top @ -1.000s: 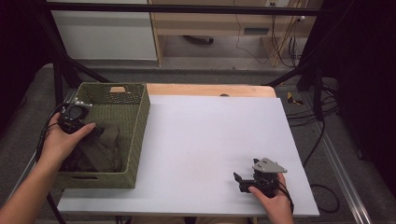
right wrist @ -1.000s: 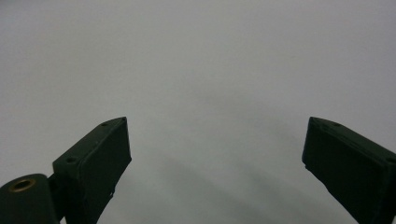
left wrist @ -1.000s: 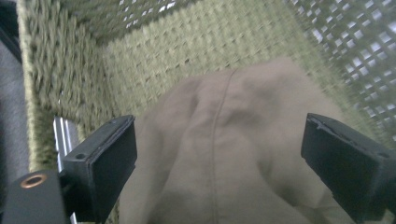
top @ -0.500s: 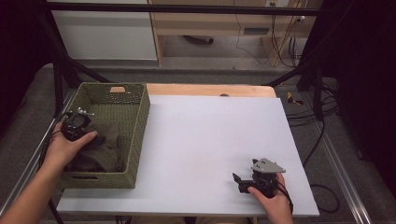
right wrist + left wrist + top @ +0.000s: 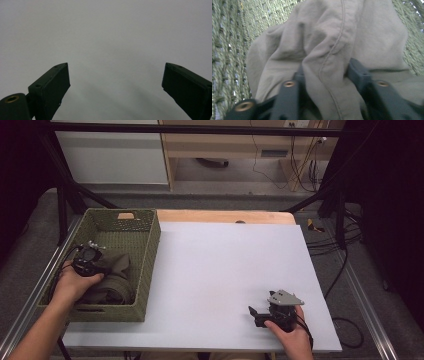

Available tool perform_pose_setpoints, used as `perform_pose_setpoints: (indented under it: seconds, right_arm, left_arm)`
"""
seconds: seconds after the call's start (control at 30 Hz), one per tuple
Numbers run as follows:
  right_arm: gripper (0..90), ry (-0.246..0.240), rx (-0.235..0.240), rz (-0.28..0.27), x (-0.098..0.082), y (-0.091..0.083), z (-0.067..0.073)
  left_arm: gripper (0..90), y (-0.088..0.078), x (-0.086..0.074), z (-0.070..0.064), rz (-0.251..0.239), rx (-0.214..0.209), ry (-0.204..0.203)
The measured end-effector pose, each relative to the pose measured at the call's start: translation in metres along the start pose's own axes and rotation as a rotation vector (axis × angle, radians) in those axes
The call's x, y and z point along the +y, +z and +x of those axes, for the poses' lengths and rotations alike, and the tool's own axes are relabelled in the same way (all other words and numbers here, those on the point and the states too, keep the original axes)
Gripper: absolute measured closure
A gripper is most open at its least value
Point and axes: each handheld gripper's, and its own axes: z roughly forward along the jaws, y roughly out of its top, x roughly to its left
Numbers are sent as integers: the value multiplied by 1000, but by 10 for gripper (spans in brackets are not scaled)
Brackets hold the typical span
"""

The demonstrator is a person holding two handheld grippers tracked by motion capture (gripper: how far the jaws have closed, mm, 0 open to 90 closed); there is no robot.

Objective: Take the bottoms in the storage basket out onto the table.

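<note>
The left gripper [image 5: 95, 265], its jaws just closing, reaches down into the olive woven rectangular basket [image 5: 150, 265], onto the crumpled khaki-brown cloth [image 5: 117, 280] directly beneath it. Well off to its right, the right gripper [image 5: 256, 312] rests on the white rectangular tabletop [image 5: 225, 265].

This looks like a lab or recording rig rather than a home. A white table [image 5: 225, 270] sits in the middle of the frame, edged at lower left and lower right by bare aluminium rails [image 5: 372, 320]. Black frame struts [image 5: 62, 207] rise at upper left and upper right, with a black bar across the top edge. Loose cables [image 5: 345, 235] lie on the grey floor at the right, and more hang under a wooden bench [image 5: 225, 142] at top centre. A white cabinet [image 5: 112, 150] stands at upper left.
</note>
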Motion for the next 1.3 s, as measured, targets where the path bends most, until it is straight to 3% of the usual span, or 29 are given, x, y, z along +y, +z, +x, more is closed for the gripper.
perform_pose_setpoints:
  seconds: [0.13,0.4,0.57,0.9,1.3]
  right_arm:
    - [83,-2,2,1,0,0,0]
    - [87,-11,2,0,1,1,1]
    - [87,-11,-3,-4,0,0,1]
    - [88,-6,-5,-7,1,-1,1]
    - [88,-8,-6,-14,1,-1,1]
  left_arm:
    - [756,-4,-3,3,-34,-6,-14]
    - [800,-23,-4,7,-230,-4,-67]
    - [809,-36,4,2,-328,-11,-60]
    - [816,-55,17,-4,-434,-20,-59]
    - [818,-79,21,4,-541,-19,-112]
